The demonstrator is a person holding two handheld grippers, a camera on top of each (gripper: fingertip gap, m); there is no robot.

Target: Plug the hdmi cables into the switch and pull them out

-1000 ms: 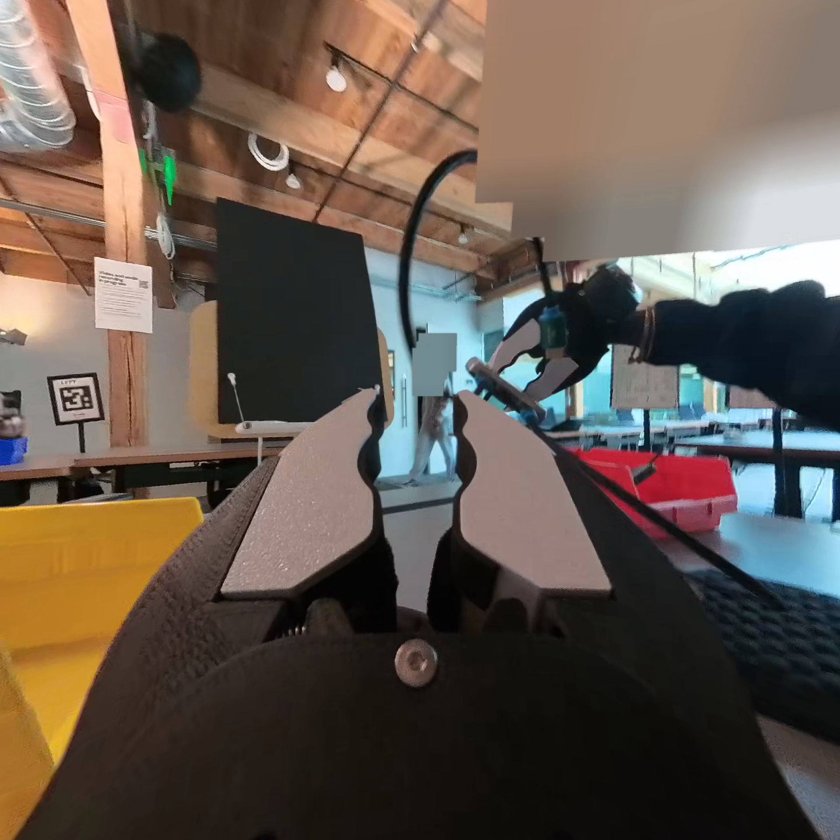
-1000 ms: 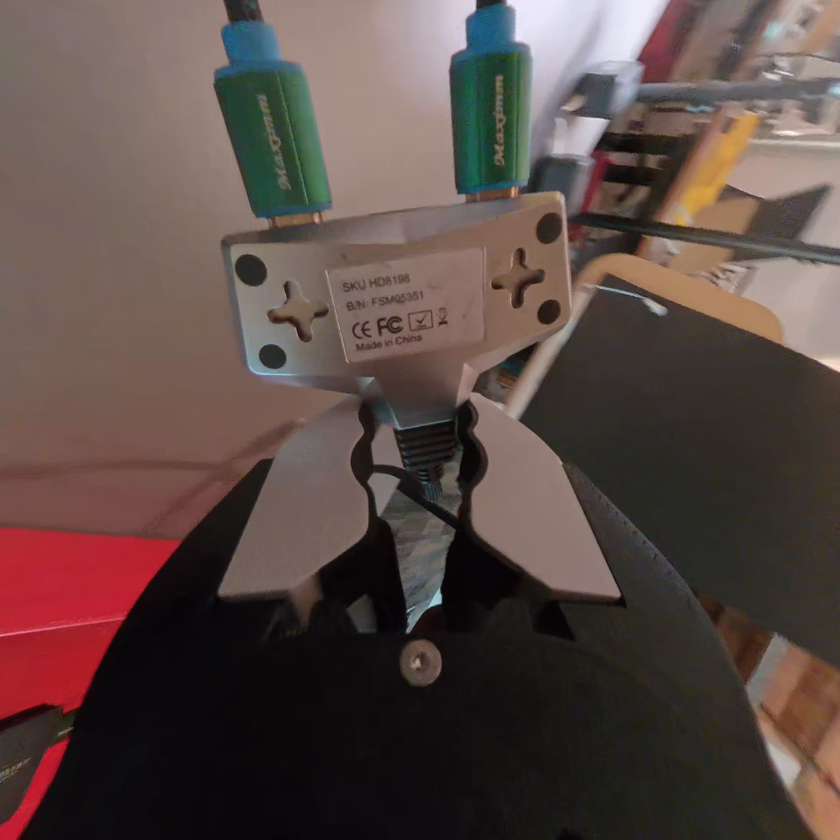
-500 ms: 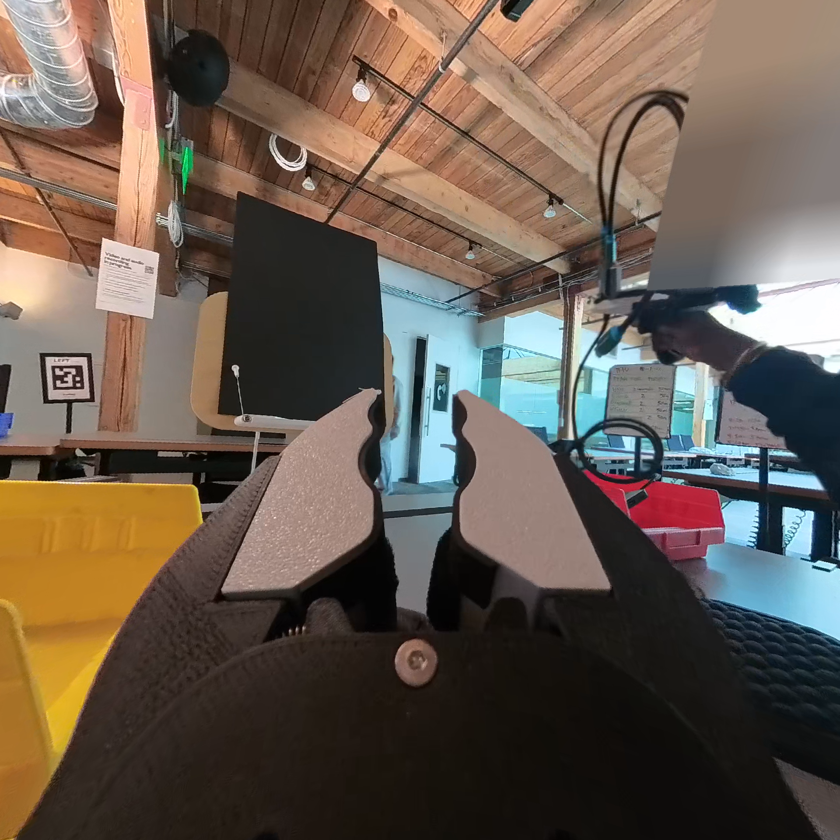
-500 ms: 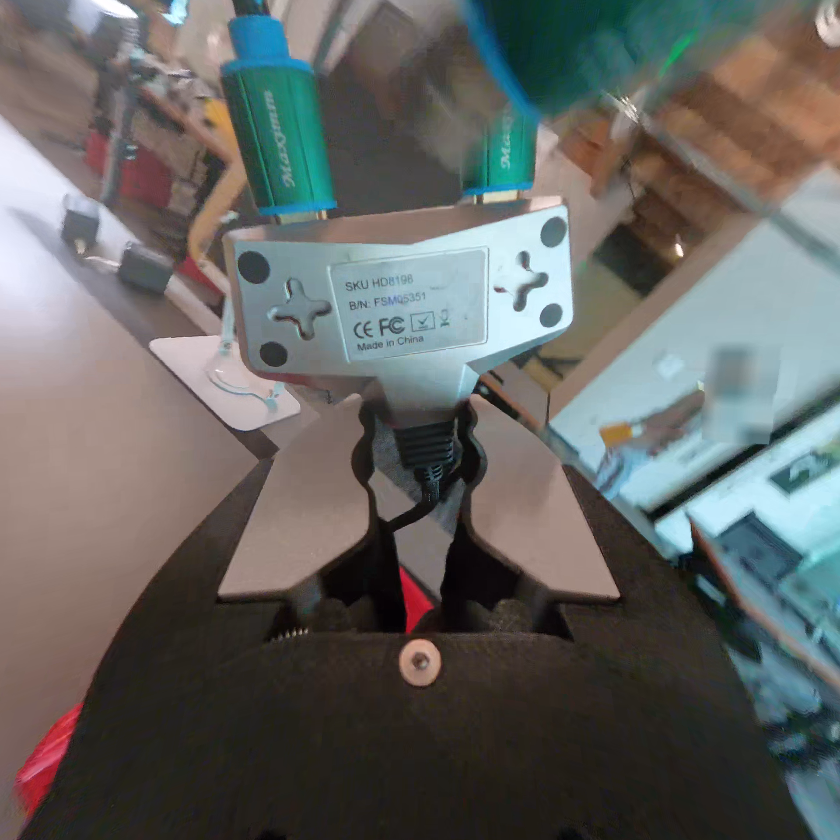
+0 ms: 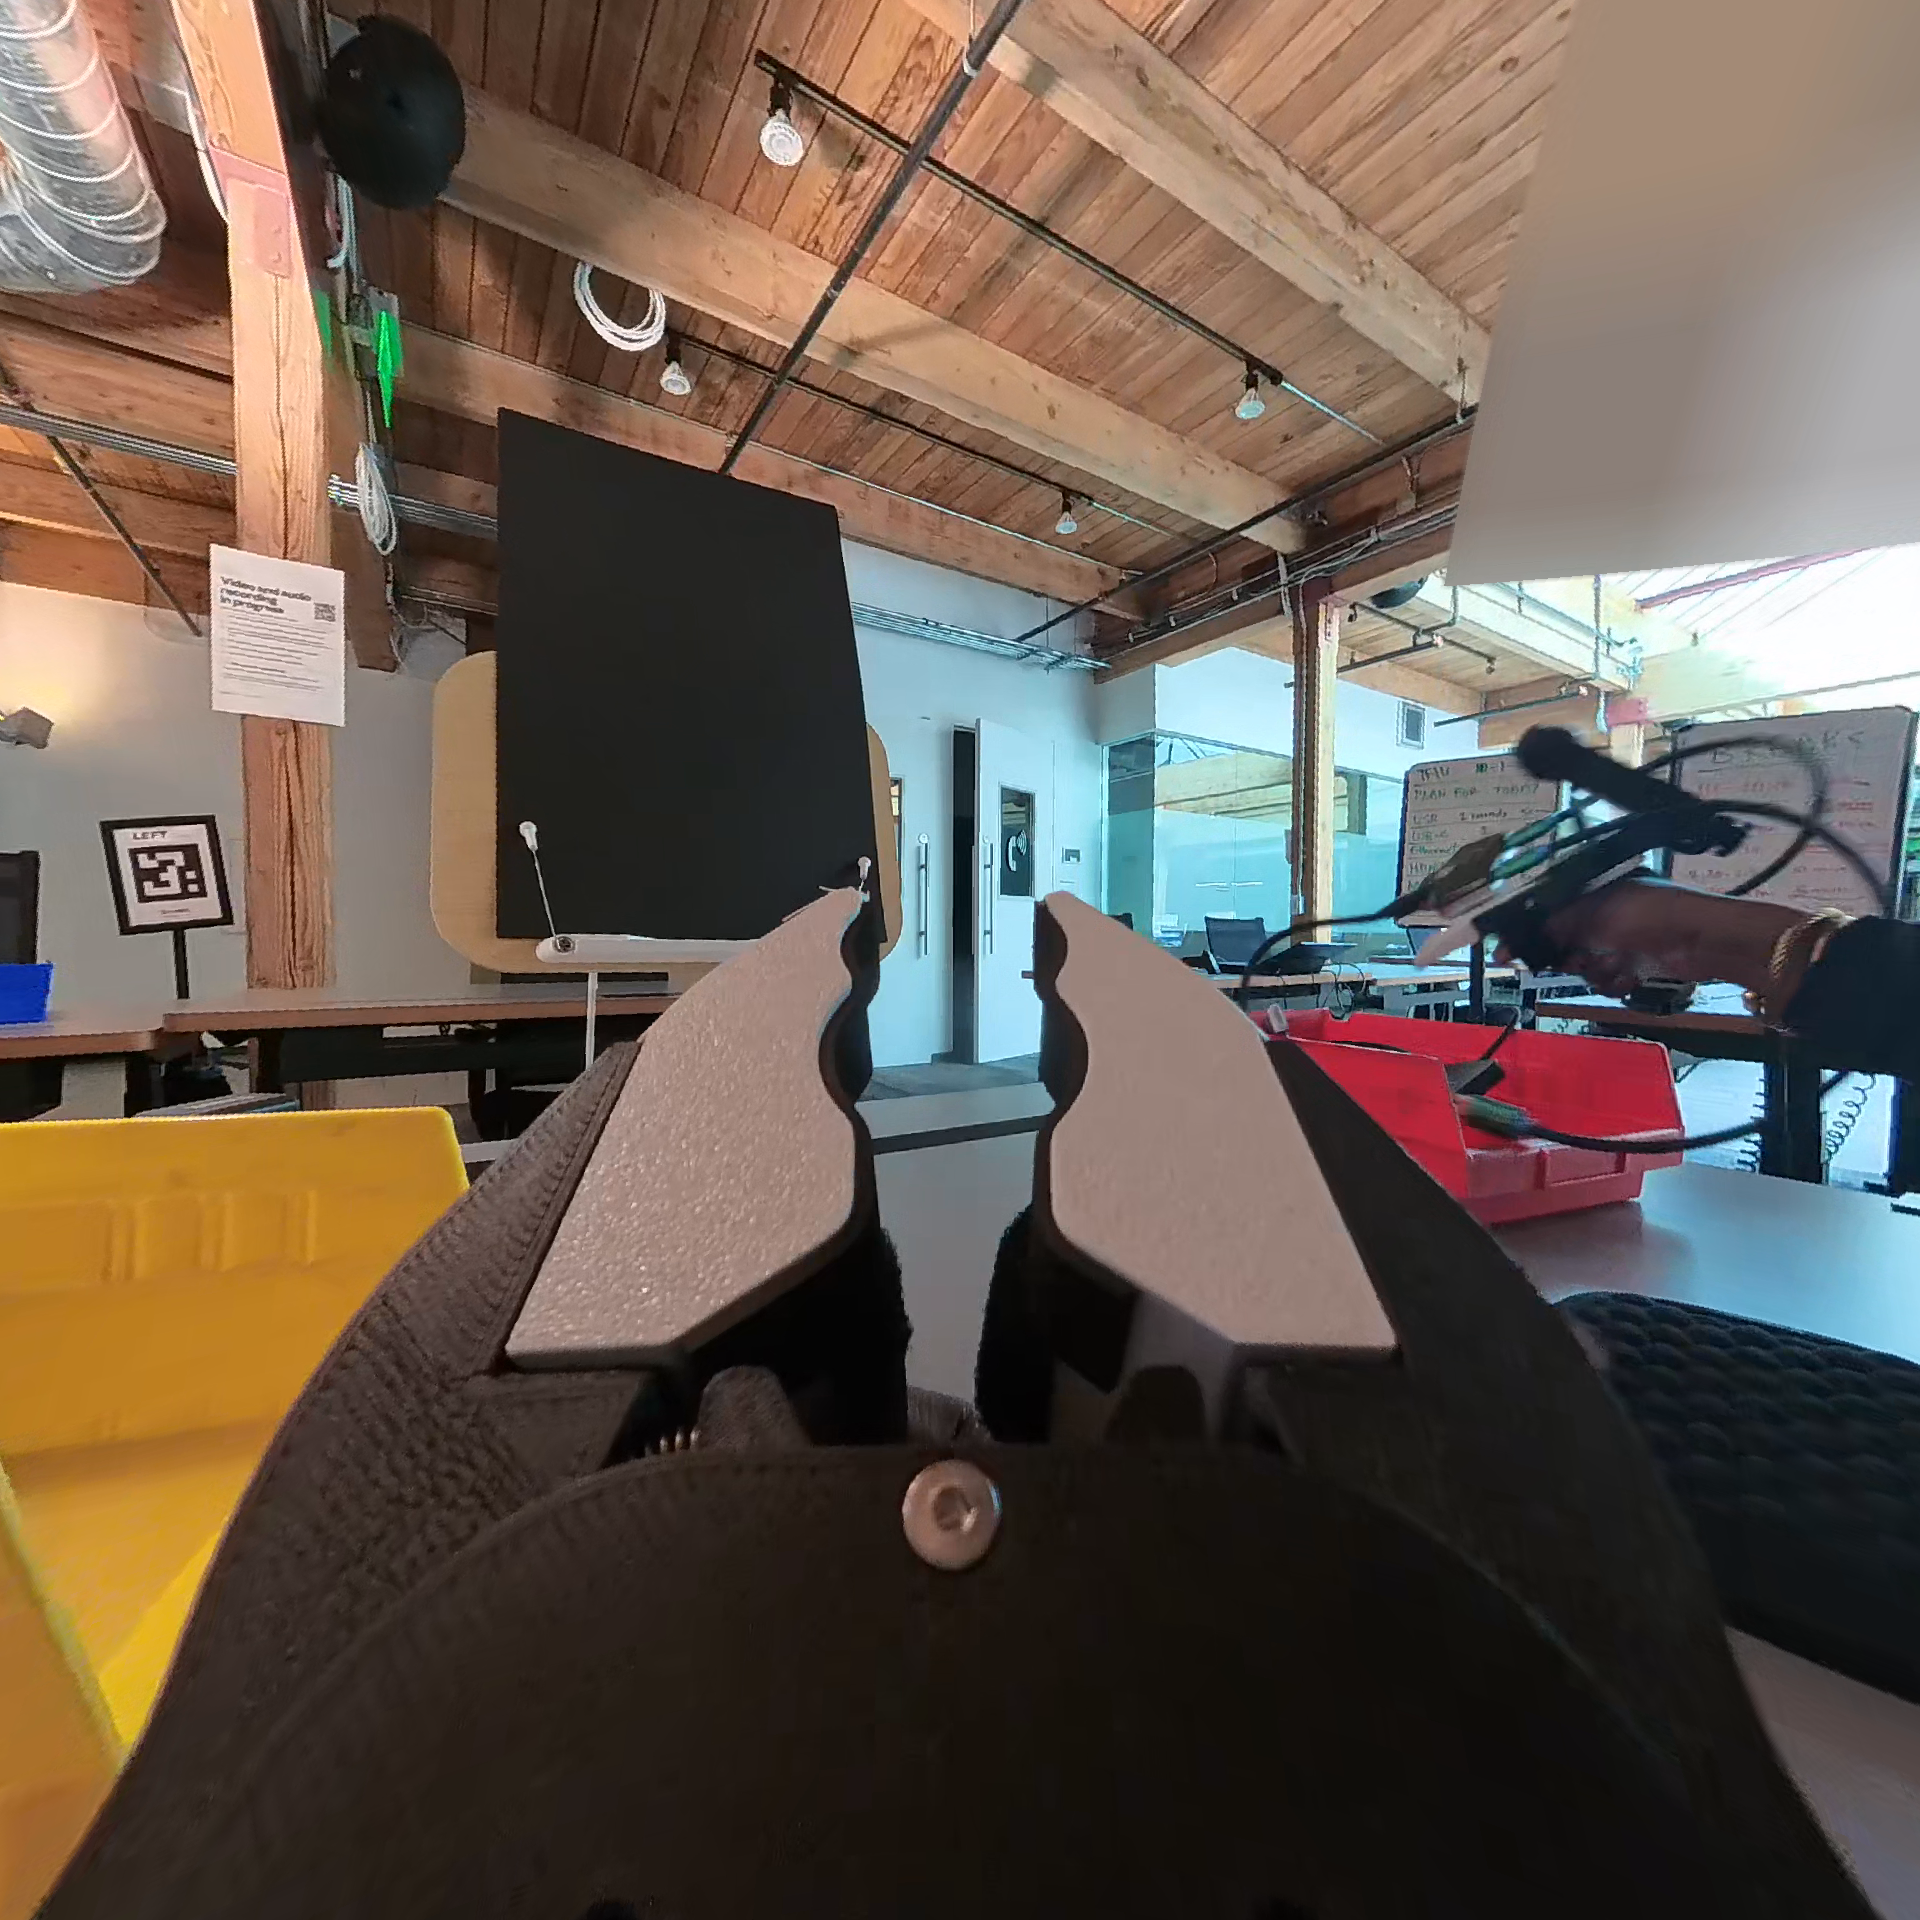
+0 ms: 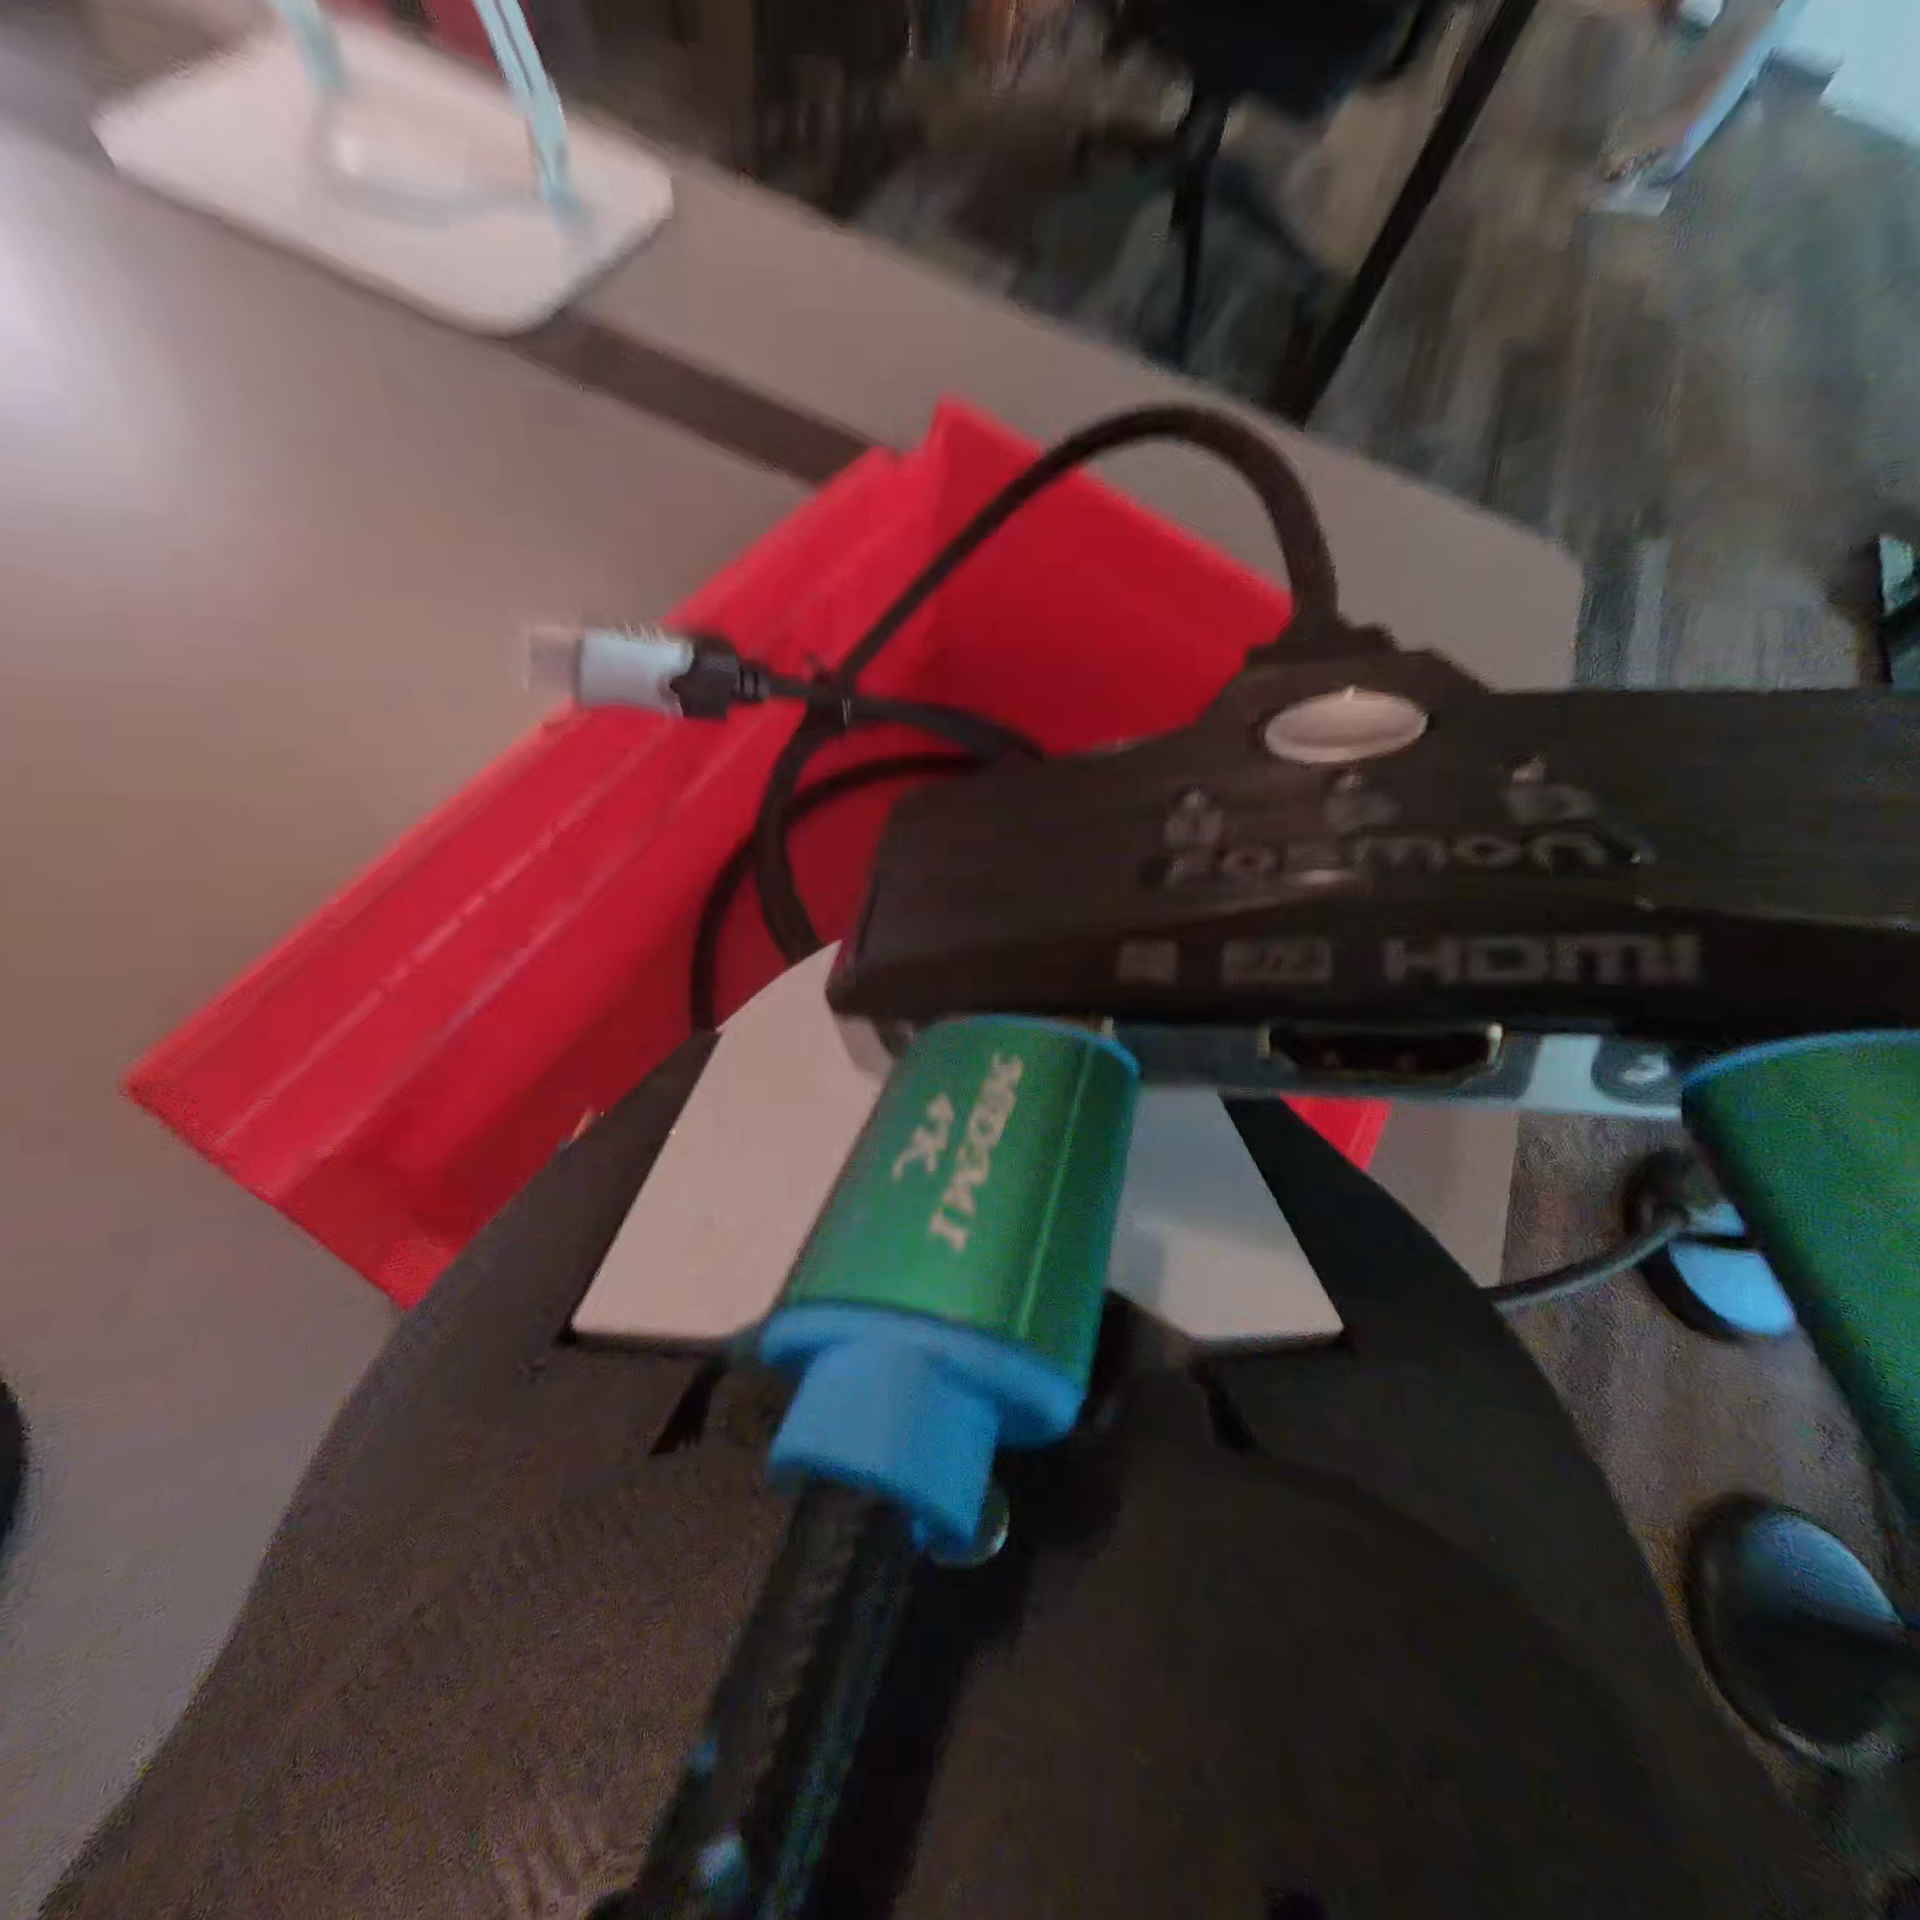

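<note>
Tabletop (image 6: 208, 520) and red bin (image 6: 499, 935) sit below and ahead of the right gripper (image 6: 971, 1049). The switch (image 6: 1403, 862) lies crosswise right over its tips; can't tell if it's clamped. Two green plugs (image 6: 977, 1174) are in, pointing back along the gripper. Left gripper (image 5: 951, 935), jaws apart and empty, sits well off; the switch is up to its right.
</note>
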